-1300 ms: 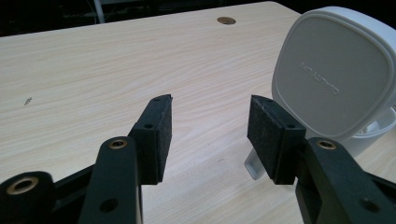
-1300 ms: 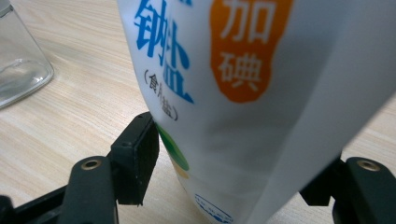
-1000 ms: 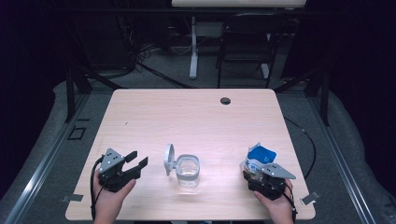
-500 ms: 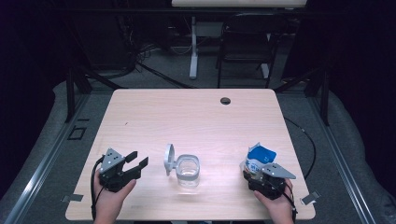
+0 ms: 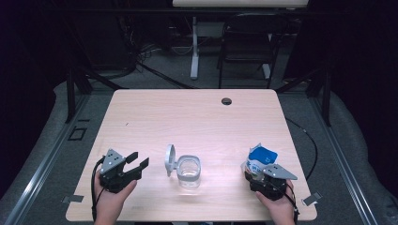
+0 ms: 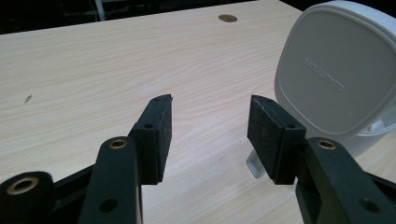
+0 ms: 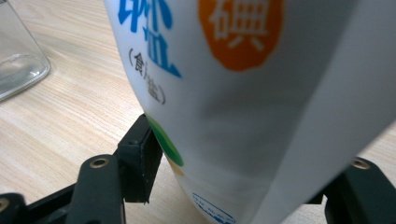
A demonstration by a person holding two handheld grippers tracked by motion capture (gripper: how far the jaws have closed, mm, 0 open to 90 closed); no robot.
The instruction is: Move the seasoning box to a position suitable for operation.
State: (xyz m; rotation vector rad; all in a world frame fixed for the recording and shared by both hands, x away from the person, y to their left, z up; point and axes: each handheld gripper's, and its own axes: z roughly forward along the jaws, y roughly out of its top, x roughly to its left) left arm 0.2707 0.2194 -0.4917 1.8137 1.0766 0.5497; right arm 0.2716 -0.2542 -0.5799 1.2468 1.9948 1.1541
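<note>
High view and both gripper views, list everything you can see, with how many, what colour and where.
table: one, light wood, fills the middle of the high view.
cable hole: one, dark, near the table's far edge.
jar: one, clear glass, open, near the front edge, between the grippers.
lid: one, white, flipped up on the jar's left side.
bag: one, white with blue and orange print, front right, between the right gripper's jaws.
chair: one, dark, on the floor beyond the table.
left gripper: one, black, front left, jaws open and empty.
right gripper: one, black, closed on the bag.
hands: two, at the bottom edge.
</note>
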